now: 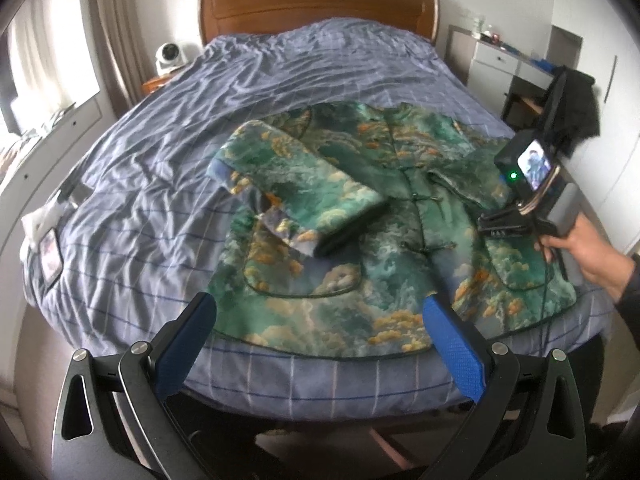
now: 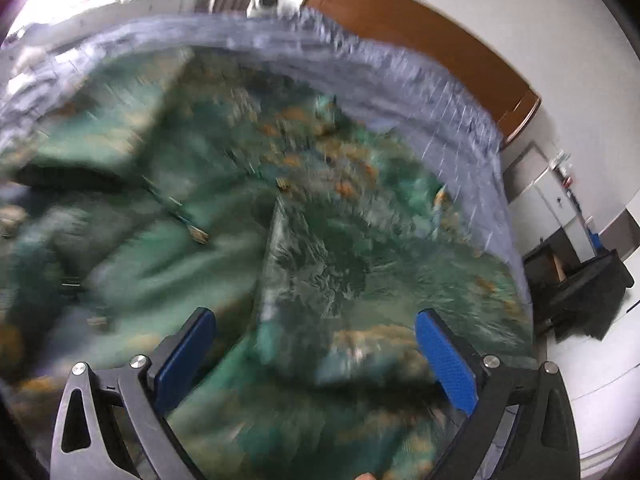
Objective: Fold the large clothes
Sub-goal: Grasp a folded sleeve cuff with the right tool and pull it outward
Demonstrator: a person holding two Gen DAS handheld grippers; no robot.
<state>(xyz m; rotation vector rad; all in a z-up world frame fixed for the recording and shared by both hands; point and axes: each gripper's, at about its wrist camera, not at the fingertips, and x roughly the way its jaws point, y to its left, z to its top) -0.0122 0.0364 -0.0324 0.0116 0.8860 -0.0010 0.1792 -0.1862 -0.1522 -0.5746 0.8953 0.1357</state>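
**Jacket spread at the bed's near edge**

The green jacket lies on the bed, 1 sleeve folded across (headboard behind). Left gripper and right gripper hover, fingers spread, pinching nothing.

The jacket lies on the bed (one sleeve folded across it), headboard behind.
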